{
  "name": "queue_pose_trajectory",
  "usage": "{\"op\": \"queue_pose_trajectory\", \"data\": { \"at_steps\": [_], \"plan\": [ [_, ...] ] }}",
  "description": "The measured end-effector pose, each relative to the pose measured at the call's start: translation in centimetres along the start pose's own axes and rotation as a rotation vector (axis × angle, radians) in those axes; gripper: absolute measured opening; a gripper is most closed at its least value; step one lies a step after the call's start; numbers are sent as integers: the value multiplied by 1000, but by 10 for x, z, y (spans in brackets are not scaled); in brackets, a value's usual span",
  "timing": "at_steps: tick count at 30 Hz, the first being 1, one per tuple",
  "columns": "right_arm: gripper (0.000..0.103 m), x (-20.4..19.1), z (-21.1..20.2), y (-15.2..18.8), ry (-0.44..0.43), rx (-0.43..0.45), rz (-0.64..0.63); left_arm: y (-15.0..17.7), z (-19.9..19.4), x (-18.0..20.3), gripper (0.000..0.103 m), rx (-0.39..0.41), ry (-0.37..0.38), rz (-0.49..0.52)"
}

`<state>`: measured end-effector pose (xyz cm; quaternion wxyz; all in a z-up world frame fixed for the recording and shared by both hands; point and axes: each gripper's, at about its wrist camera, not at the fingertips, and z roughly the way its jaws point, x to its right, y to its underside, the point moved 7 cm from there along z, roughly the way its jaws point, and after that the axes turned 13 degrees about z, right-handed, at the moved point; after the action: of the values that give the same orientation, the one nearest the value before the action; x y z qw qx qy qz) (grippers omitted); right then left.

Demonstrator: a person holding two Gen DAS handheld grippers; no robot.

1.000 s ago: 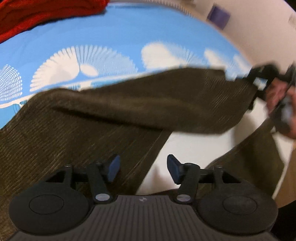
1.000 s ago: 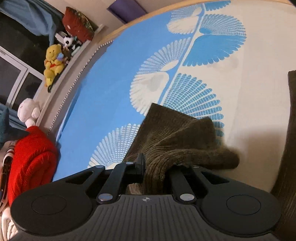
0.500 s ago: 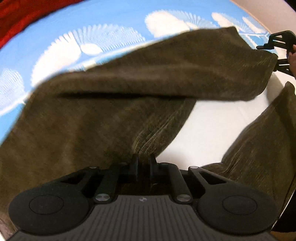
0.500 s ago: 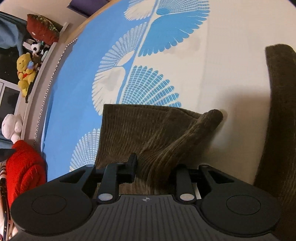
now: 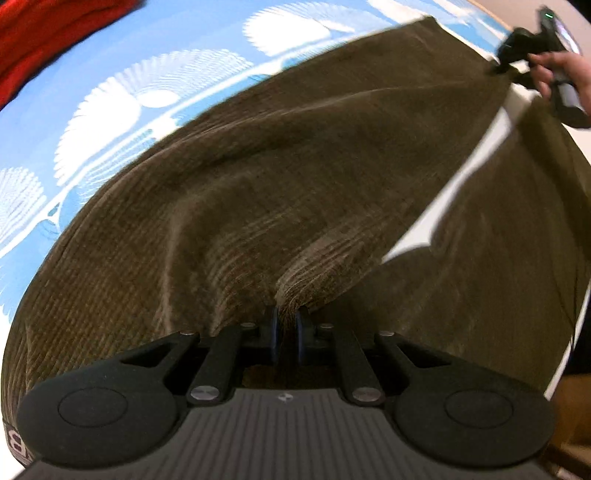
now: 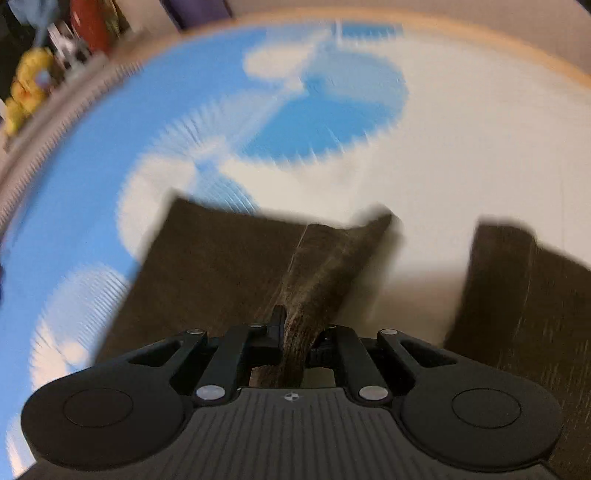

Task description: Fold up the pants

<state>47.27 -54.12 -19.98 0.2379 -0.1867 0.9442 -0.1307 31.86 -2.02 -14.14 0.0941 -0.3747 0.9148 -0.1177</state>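
Bed carries a blue-and-white patterned sheet; left gripper clamps brown corduroy pants; right gripper clamps one leg hem.

A bed fills the view, its cover blue and white with fan-shaped prints. A red blanket is bunched at one corner. Off to the side, a ledge holds a yellow stuffed toy, blurred. Warm indoor light.
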Motion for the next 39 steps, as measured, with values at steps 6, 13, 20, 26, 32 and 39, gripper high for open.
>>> {"op": "queue_pose_trajectory", "data": {
  "at_steps": [6,13,20,26,32,39],
  "plan": [
    [7,-1,-6,-7,-24,104,-83,6,-5,27,12,26,69,113],
    [35,1,1,-7,97,83,-175,9,-59,-4,39,239,118,9],
    [42,-14,-58,-12,28,238,-133,68,-75,-113,38,247,-14,-390],
    [43,-53,-109,11,-184,255,-261,158,-15,-141,42,-80,-120,-484],
    [46,-71,-188,35,-419,163,-311,192,-85,-195,72,192,-192,-730],
    [52,-35,-260,78,-581,199,-506,256,-63,-234,80,174,-181,-1050]
  ]
}}
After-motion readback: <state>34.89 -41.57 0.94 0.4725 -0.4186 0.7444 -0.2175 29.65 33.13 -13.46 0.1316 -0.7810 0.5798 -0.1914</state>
